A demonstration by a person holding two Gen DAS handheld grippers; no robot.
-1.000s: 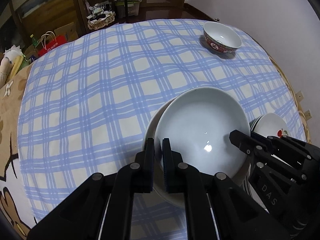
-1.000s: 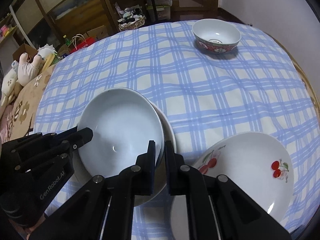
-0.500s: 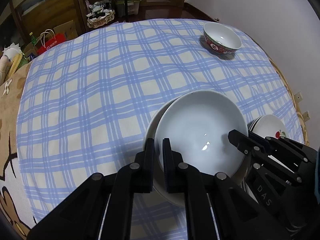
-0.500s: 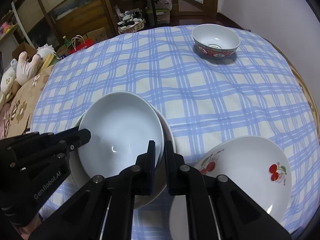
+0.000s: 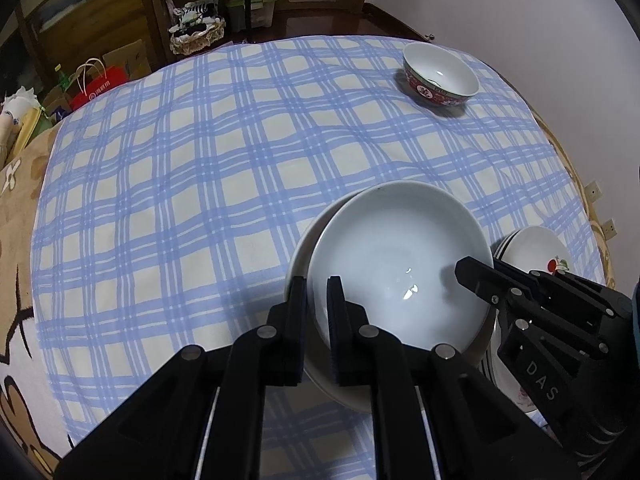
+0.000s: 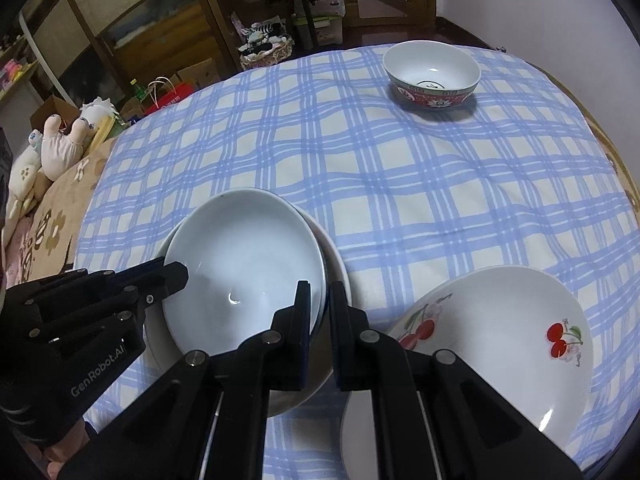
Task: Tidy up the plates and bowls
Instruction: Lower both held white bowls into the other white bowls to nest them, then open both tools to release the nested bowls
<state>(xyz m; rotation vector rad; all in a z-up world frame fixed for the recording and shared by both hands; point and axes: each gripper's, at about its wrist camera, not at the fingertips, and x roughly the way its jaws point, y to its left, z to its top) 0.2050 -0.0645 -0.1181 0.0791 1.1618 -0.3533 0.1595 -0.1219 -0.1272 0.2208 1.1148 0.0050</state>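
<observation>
A plain white deep plate (image 5: 400,256) (image 6: 244,248) sits just over a second white plate whose rim (image 5: 298,256) (image 6: 338,264) shows beneath it. My left gripper (image 5: 317,280) is shut on the top plate's near-left rim, and in the right wrist view it (image 6: 176,276) comes in from the left. My right gripper (image 6: 319,284) is shut on the opposite rim and appears in the left wrist view (image 5: 468,268) at the right. A white plate with cherries (image 6: 500,328) (image 5: 532,244) lies to the right. A red-patterned bowl (image 5: 440,76) (image 6: 432,72) stands at the far right.
A blue checked cloth (image 5: 200,180) covers the round table. The cherry plate rests near the table's right edge, by a white wall. Beyond the far edge are a basket (image 6: 264,50), bags and wooden furniture. Plush toys (image 6: 60,144) lie at the left.
</observation>
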